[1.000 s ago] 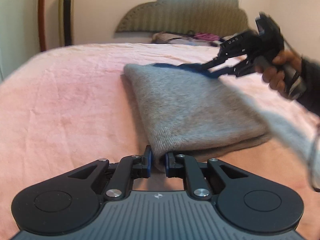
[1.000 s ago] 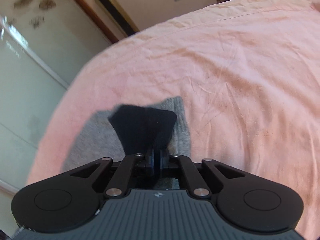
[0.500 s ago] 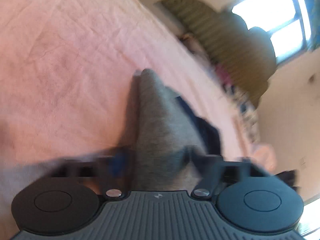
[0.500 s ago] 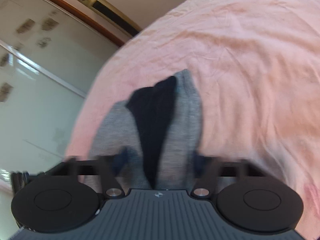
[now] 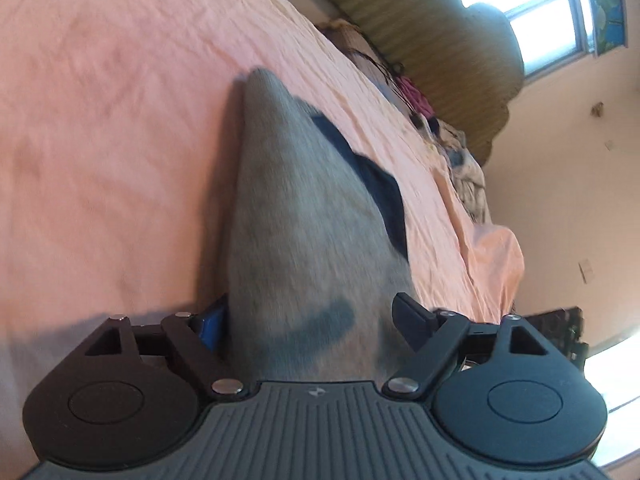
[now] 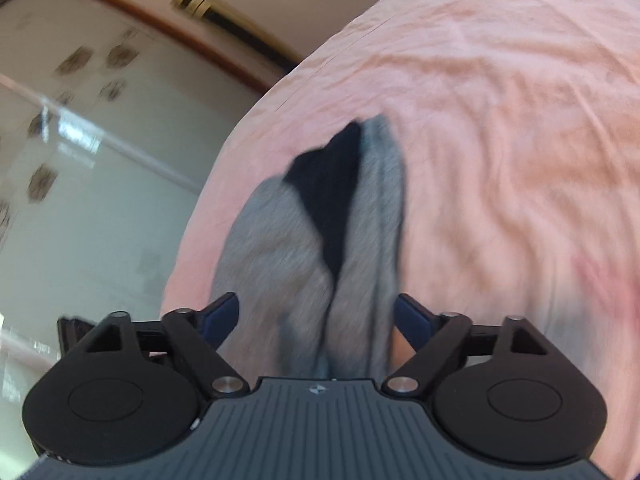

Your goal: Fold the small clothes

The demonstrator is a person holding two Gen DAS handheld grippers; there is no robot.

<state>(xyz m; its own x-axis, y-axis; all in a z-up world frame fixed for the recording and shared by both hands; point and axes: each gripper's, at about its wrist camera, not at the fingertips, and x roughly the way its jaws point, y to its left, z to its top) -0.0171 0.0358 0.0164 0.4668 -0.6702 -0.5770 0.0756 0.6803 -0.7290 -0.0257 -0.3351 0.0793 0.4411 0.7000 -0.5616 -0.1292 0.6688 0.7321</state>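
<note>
The bed (image 5: 120, 140) carries the grey garment (image 5: 304, 240), folded over with a dark piece (image 5: 380, 192) showing at its far right edge. Both the left hand-held gripper (image 5: 312, 316) and right hand-held gripper (image 6: 316, 312) are opening around it, letting go; the fold looks nearly done, perhaps only tidying left.

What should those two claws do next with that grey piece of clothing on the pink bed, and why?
Probably draw both back, clear of the cloth. The left claw and right claw are both opening, with the grey garment between their fingers but apparently no longer pinched. It lies folded on the pink bedspread, its dark blue trim showing, so pulling away gently should leave the fold undisturbed.
</note>
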